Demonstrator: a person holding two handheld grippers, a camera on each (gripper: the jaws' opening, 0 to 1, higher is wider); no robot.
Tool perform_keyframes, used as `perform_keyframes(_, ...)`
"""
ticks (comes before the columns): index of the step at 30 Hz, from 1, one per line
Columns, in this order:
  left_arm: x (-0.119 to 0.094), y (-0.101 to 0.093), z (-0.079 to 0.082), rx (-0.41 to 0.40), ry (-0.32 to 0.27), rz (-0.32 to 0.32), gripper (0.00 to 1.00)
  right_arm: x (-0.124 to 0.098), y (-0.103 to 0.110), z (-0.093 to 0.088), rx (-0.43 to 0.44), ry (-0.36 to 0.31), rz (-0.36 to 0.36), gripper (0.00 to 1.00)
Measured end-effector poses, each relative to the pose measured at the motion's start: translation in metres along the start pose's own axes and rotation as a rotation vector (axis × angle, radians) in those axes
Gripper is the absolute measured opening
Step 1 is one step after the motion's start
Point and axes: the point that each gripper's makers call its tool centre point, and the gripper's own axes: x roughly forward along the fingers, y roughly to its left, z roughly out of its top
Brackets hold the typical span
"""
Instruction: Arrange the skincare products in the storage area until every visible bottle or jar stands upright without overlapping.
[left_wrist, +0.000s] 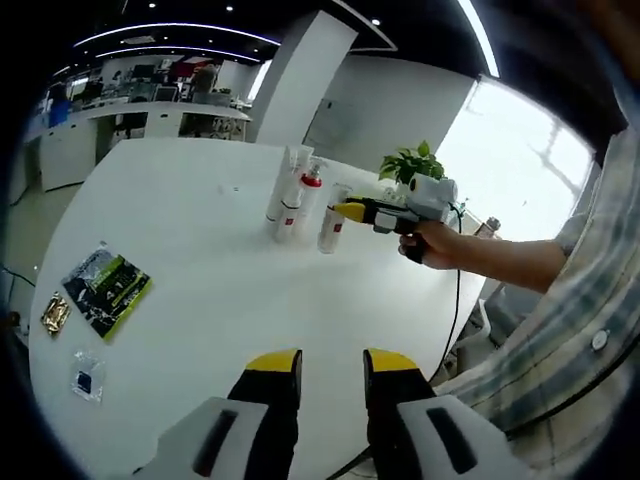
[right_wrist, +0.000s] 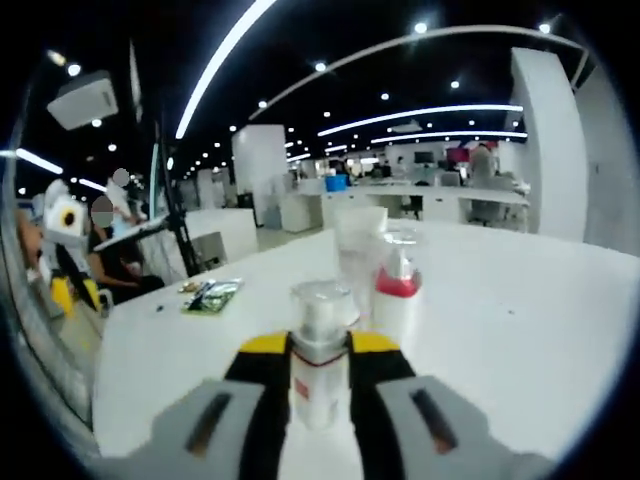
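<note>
Table (left_wrist: 200, 230) white, office behind; right gripper (right_wrist: 320, 350) clamps bottle (right_wrist: 320, 370); left gripper (left_wrist: 332, 362) apart.

Three bottles (left_wrist: 298, 200) upright together on table (left_wrist: 220, 290), sachets (left_wrist: 105, 288) well apart.

A broad white counter (left_wrist: 200, 300) stands in an open office with a dark ceiling crossed by curved light strips (right_wrist: 225, 65), a white column (left_wrist: 300, 80), rows of desks (left_wrist: 150, 115) behind, and a bright window (left_wrist: 510, 160) beside a potted plant (left_wrist: 408, 163).
</note>
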Motion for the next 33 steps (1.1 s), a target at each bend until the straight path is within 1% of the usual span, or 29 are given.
perform_keyframes(2,-0.002,0.002,-0.002,-0.003,0.000,0.007,0.25,0.002,-0.001,-0.003,-0.033,-0.008,-0.010,0.19)
perform_keyframes(10,-0.009,0.005,-0.009,-0.014,0.005,0.023,0.25,0.012,0.007,-0.009,-0.079,-0.034,0.002,0.19)
perform_keyframes(13,-0.013,0.007,-0.010,-0.021,0.000,0.029,0.25,0.014,0.005,-0.013,-0.092,-0.026,-0.008,0.19)
perform_keyframes(19,-0.016,0.010,-0.011,-0.028,-0.004,0.038,0.25,0.015,0.001,-0.017,-0.097,-0.032,-0.030,0.19)
perform_keyframes(24,-0.016,0.010,-0.011,-0.025,-0.003,0.037,0.25,0.012,-0.004,-0.019,-0.067,-0.055,-0.056,0.19)
perform_keyframes(27,-0.016,0.010,-0.011,-0.023,-0.003,0.035,0.25,0.011,-0.003,-0.024,-0.064,-0.054,-0.056,0.19)
perform_keyframes(30,-0.016,0.010,-0.011,-0.022,-0.004,0.033,0.25,0.008,-0.001,-0.028,-0.079,-0.054,-0.060,0.19)
perform_keyframes(33,-0.017,0.011,-0.012,-0.022,-0.002,0.035,0.24,0.004,0.000,-0.030,-0.059,-0.082,-0.059,0.19)
